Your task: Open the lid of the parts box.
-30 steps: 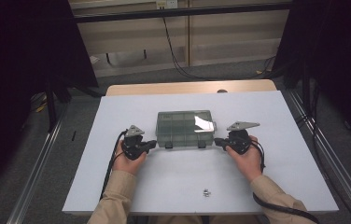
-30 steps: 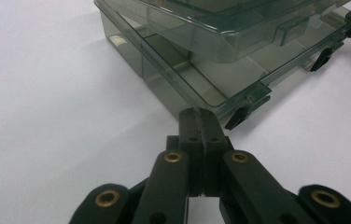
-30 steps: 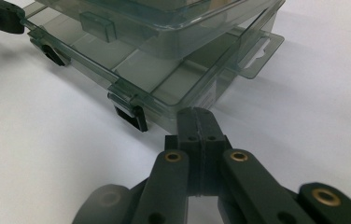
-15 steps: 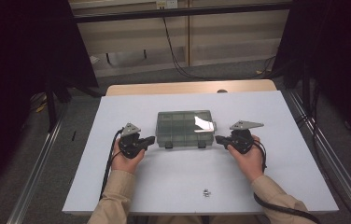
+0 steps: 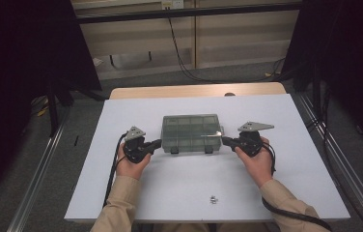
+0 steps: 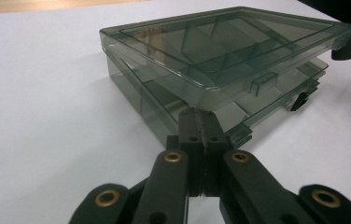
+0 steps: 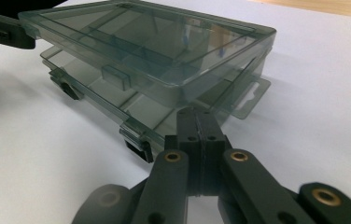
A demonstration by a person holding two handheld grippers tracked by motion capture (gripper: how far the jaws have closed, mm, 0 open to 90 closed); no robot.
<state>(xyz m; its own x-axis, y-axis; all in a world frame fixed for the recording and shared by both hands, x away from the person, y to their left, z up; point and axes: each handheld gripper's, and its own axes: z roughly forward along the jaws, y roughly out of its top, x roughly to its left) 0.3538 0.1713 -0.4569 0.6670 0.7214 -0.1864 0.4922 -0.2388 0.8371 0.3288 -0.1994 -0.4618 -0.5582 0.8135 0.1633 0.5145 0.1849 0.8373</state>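
A smoky clear compartment box (image 5: 190, 131) lies in the middle of the white table (image 5: 290, 159). Its lid (image 6: 220, 51) stands slightly ajar above the base (image 7: 131, 105). My left gripper (image 5: 159, 142) is shut, and its joined tips (image 6: 200, 116) rest at the box's front left corner, at the gap under the lid. On the other side my right gripper (image 5: 225, 140) is also shut, with its tips (image 7: 197, 114) at the front right corner beside the hang tab (image 7: 250, 95). Nothing is held between either pair of jaws. Two latches (image 7: 136, 144) hang loose on the front edge.
A small metal part (image 5: 213, 198) lies near the table's front edge between the forearms. A wooden tabletop strip (image 5: 194, 90) borders the far side. Metal rails (image 5: 39, 174) run along both sides on the floor, and cables (image 5: 182, 53) hang behind.
Both hands stay at the box's front corners; only the right hand has shifted very slightly. The box has not moved.
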